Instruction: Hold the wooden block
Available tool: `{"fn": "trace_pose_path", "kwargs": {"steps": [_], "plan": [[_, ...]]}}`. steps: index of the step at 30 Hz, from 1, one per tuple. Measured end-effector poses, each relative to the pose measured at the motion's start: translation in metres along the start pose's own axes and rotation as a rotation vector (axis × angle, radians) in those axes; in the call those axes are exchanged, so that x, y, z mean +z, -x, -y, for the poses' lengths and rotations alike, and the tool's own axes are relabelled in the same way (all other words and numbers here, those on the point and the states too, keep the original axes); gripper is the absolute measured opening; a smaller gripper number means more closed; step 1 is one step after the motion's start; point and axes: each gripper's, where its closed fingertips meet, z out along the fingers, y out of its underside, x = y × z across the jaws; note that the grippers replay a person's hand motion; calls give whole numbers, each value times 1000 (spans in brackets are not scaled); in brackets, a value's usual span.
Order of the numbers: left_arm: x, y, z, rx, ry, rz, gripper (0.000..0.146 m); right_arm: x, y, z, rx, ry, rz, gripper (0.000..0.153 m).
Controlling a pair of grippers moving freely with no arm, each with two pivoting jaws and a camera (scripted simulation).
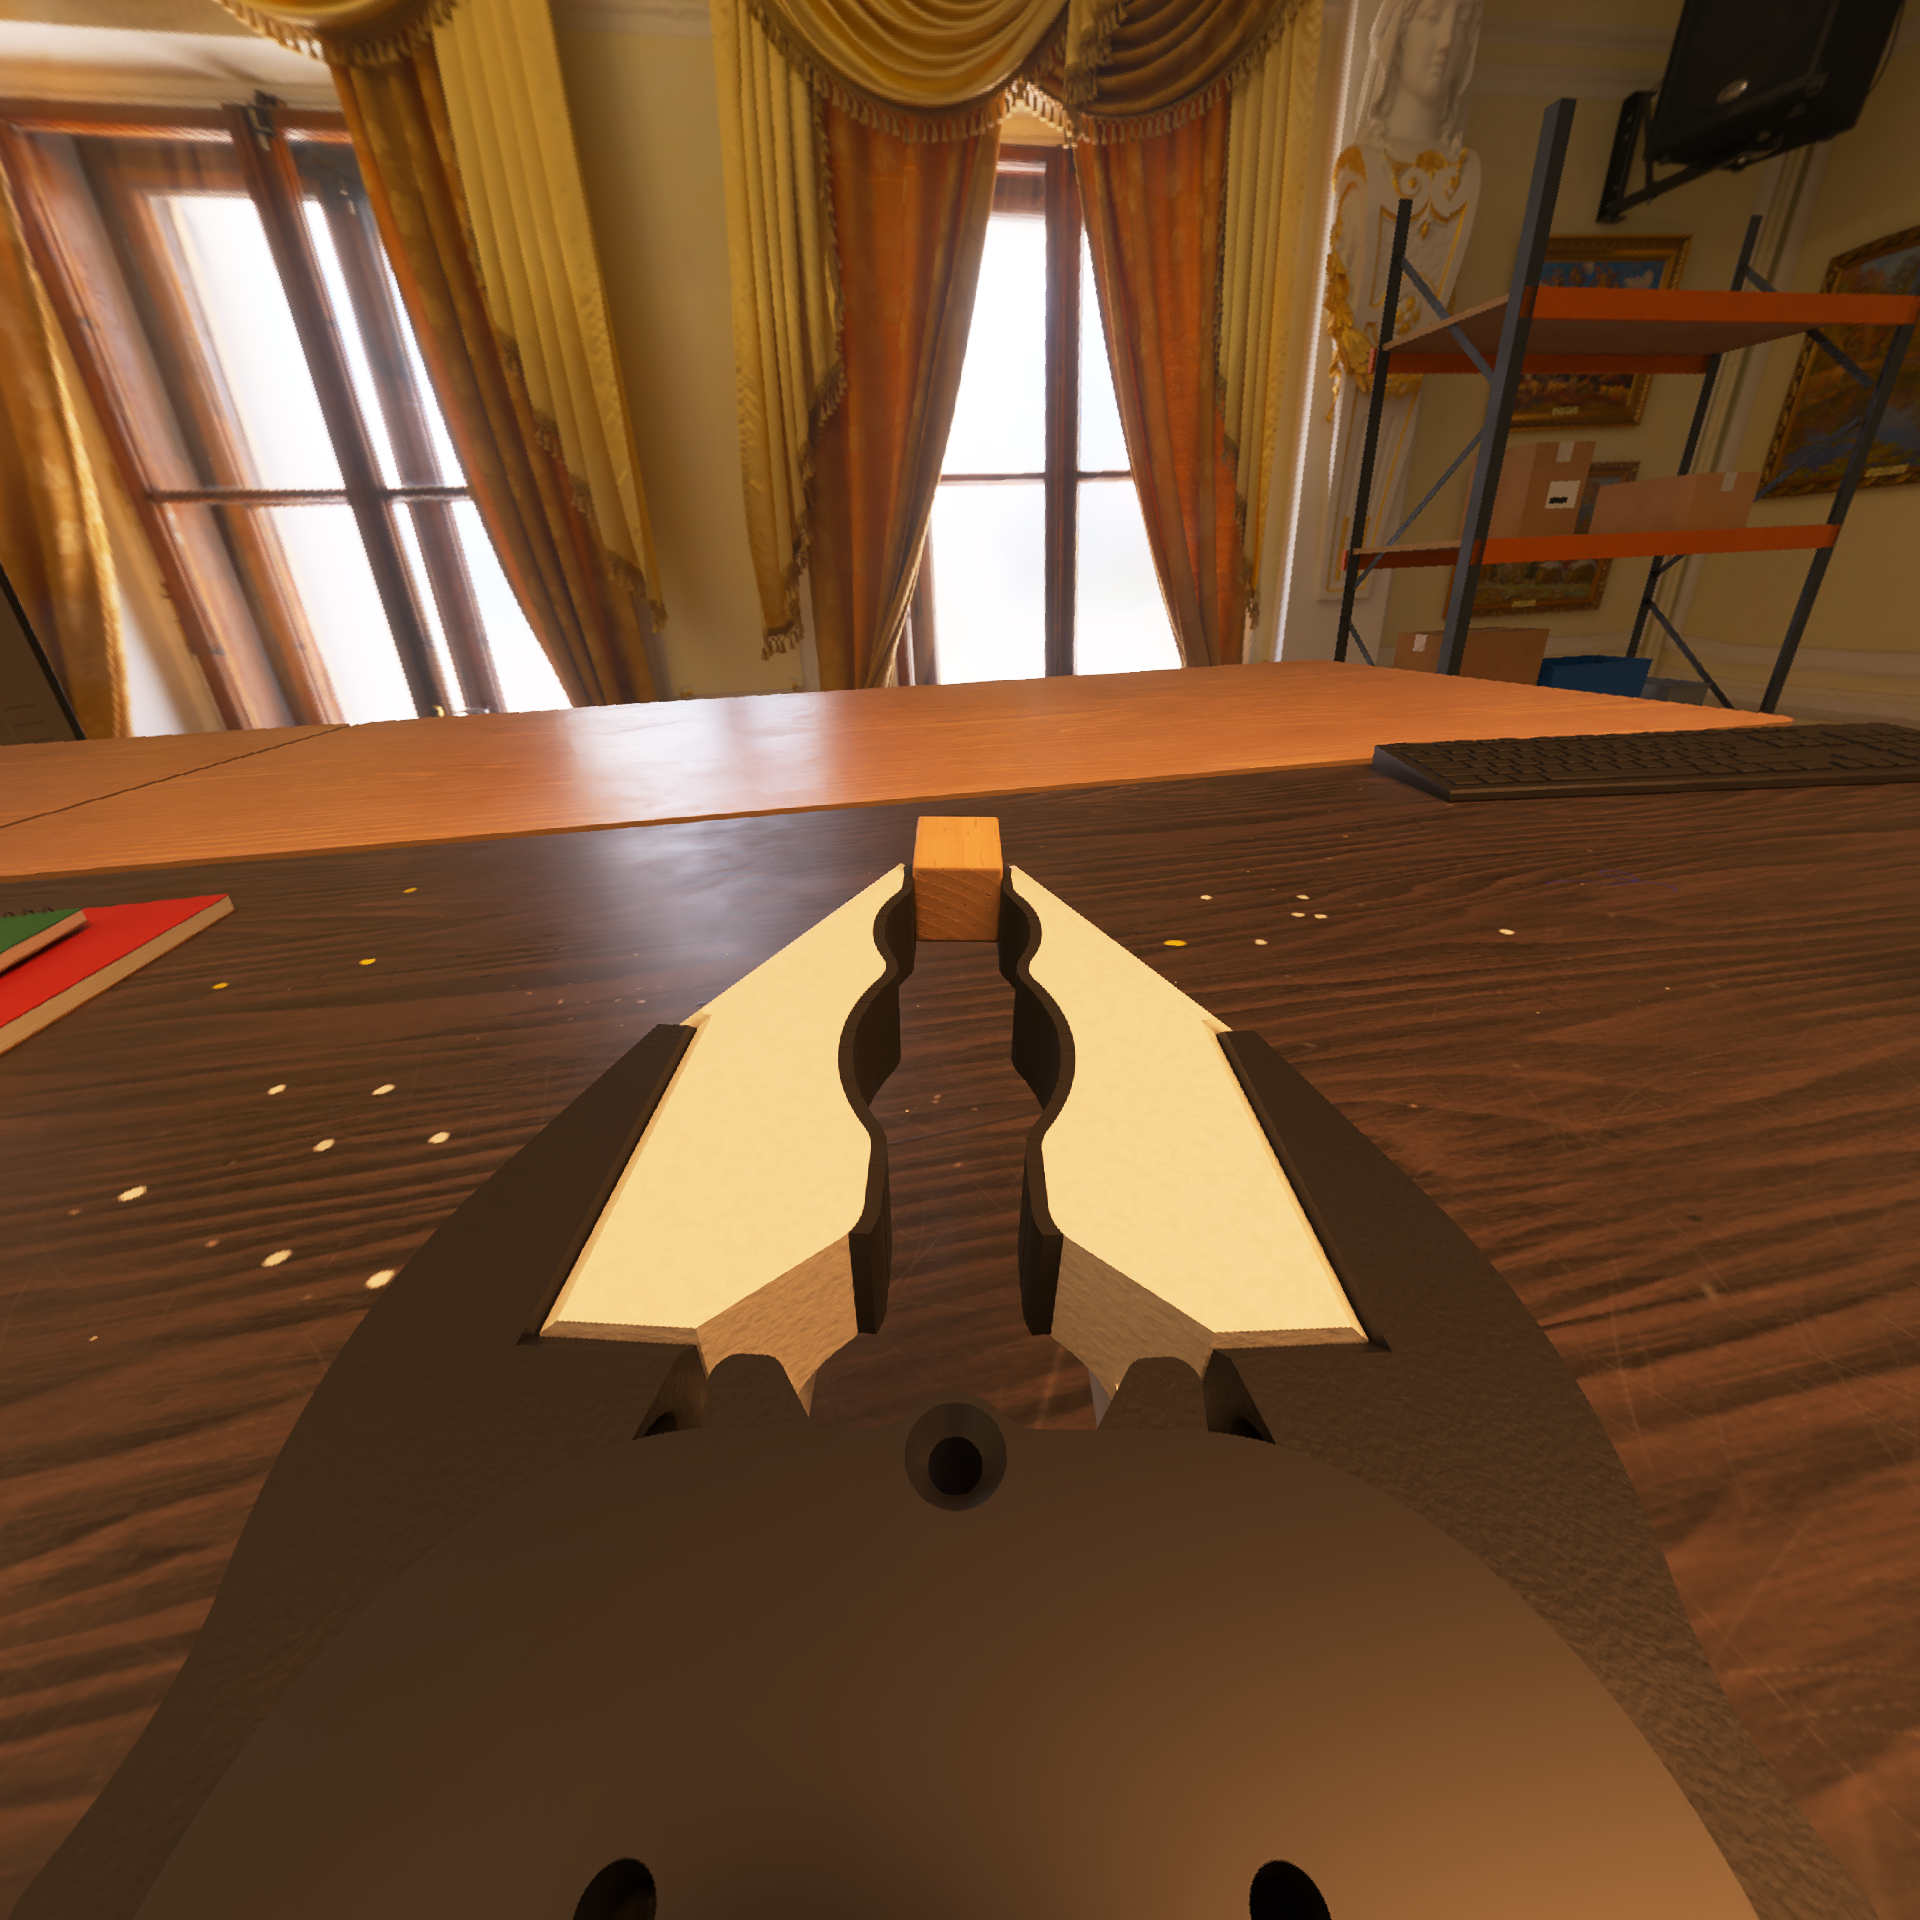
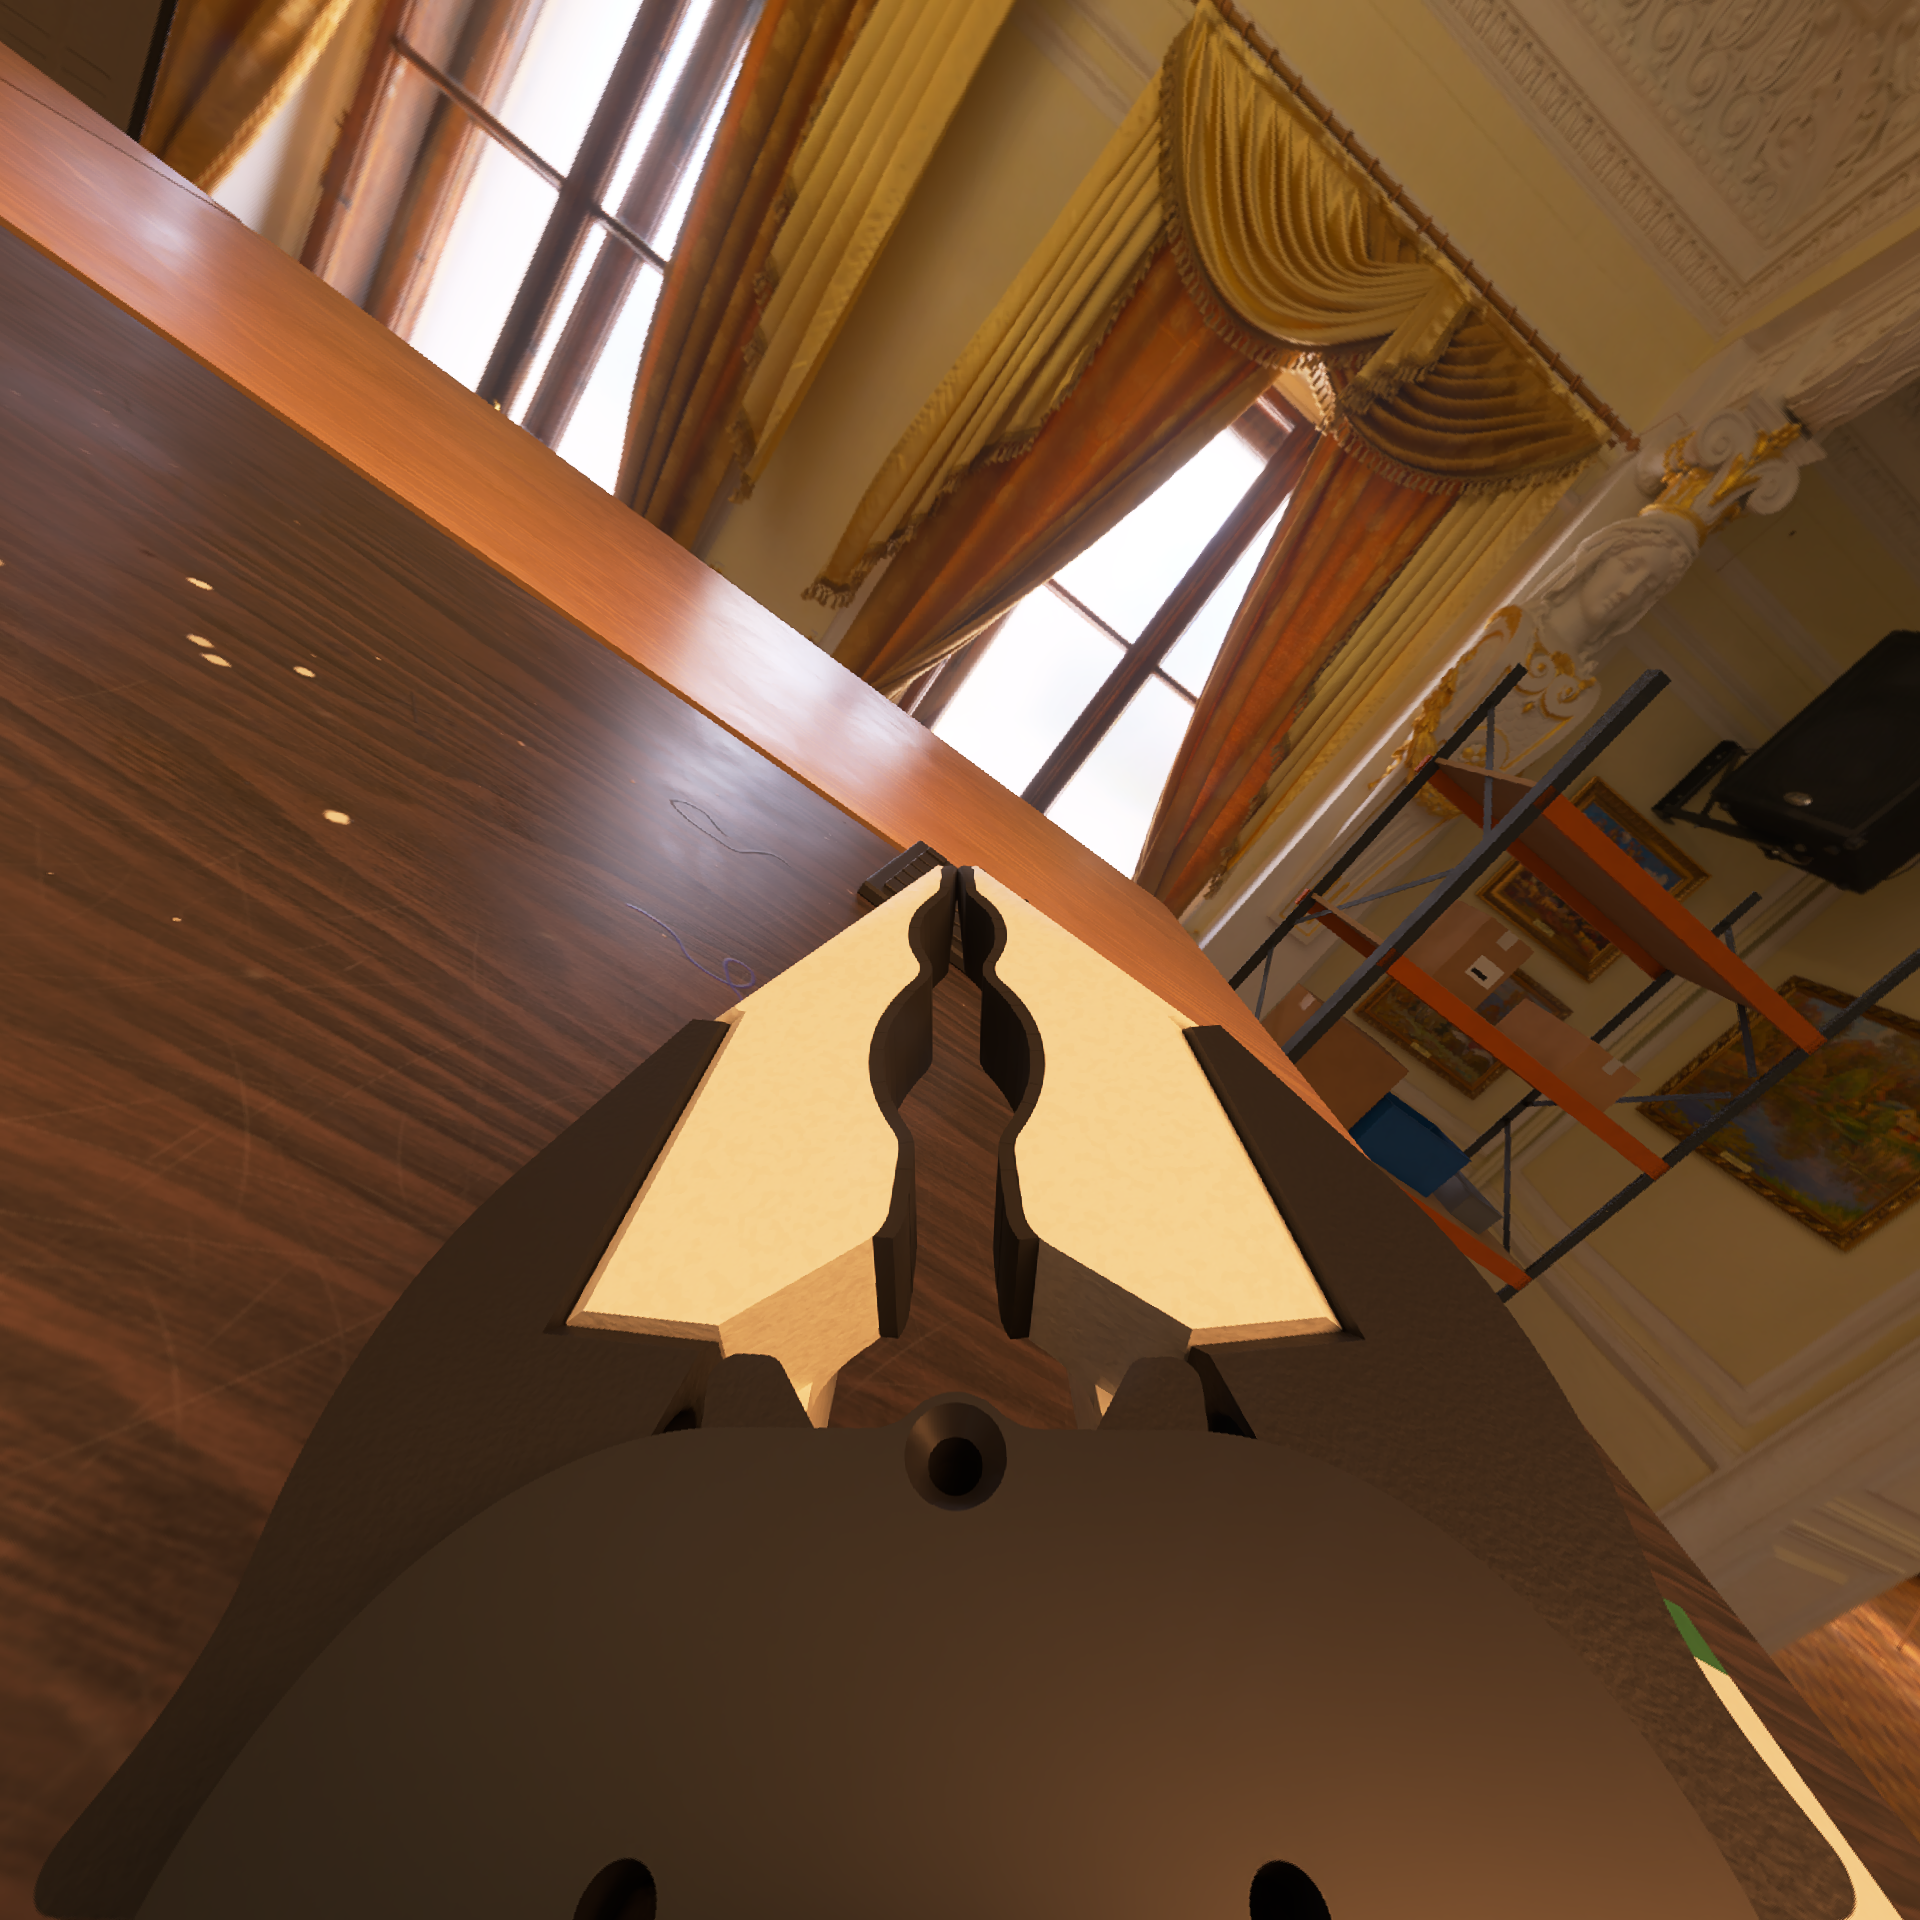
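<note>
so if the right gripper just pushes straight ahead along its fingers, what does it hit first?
Probably the black keyboard: its corner shows just past the shut tips of the right gripper, on the dark table. Depth is unclear, so it might pass above.

I can read no writing anywhere. Far right of my left tongs, a cardboard box point(image 1: 1545, 488) on the rack point(image 1: 1621, 540) carries a small dark label, too small to make out; the keyboard point(image 1: 1652, 761) keys are equally illegible.
</note>
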Motion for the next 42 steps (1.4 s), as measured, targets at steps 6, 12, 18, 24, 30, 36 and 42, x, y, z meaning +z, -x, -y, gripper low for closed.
{"fn": "trace_pose_path", "kwargs": {"steps": [6,12,18,24,30,36,42], "plan": [[0,-1,0,8,1,-5,14,0,0,0,-3,2,1,0],[0,-2,0,8,3,-8,14,0,0,0,-2,2,2,0],[0,-2,-1,9,4,-10,14,1,1,-1,-4,3,6,0],[1,-3,-1,12,5,-13,14,1,1,-1,-5,3,7,0],[0,-3,0,12,3,-17,14,1,2,-1,-8,3,9,0],[0,-3,0,12,3,-17,14,1,2,-1,-4,4,8,0],[0,-3,0,13,3,-18,14,1,2,-1,-5,3,9,0]]}}
